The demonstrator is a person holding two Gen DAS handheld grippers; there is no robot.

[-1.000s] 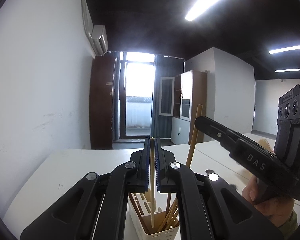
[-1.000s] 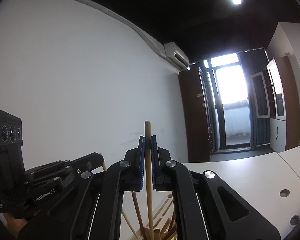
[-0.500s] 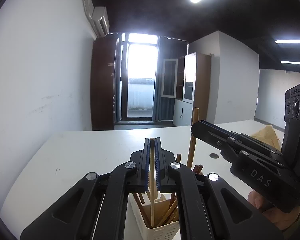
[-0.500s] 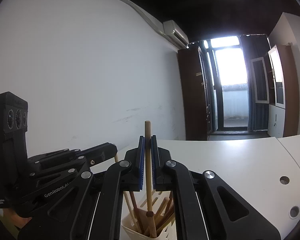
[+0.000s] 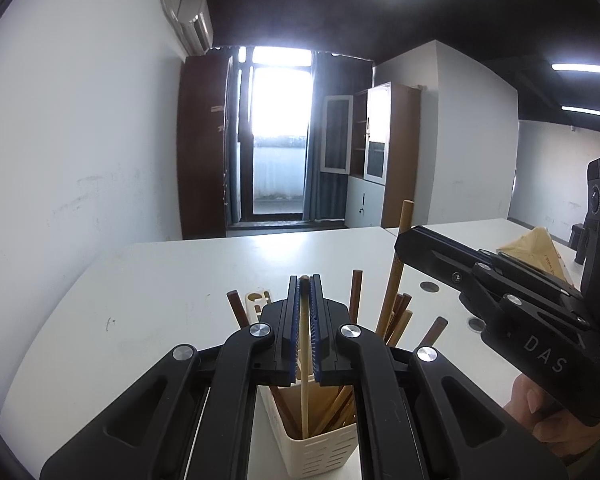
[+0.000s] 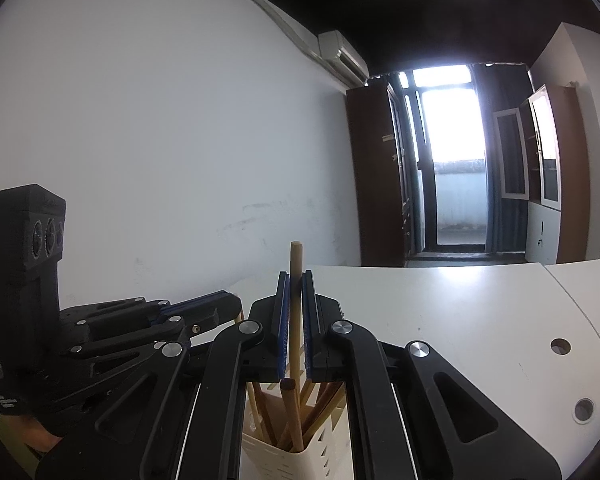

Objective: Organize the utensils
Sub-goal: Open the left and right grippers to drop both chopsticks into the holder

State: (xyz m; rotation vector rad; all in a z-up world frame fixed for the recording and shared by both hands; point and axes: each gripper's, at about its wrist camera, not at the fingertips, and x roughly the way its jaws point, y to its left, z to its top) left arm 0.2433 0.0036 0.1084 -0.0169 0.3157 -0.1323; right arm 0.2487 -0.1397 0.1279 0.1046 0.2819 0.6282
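A cream slotted utensil holder [image 5: 320, 446] stands on the white table, just below both grippers; it also shows in the right wrist view [image 6: 296, 460]. Several wooden chopsticks lean inside it. My left gripper [image 5: 305, 320] is shut on a pale chopstick [image 5: 305, 392] whose lower end is down in the holder. My right gripper [image 6: 295, 316] is shut on a thicker wooden chopstick [image 6: 295, 400], also standing in the holder. The right gripper shows in the left wrist view [image 5: 496, 292], close at the right.
The white table [image 5: 160, 280] runs back to a wall and a glass door. Cable holes [image 6: 561, 346] dot the table at the right. A brown paper bag [image 5: 536, 248] lies at the far right. The left gripper's body [image 6: 100, 332] is close on the left.
Both grippers have tilted and lowered towards the holder, bringing their chopsticks deeper into it. More of the table and holder shows now.
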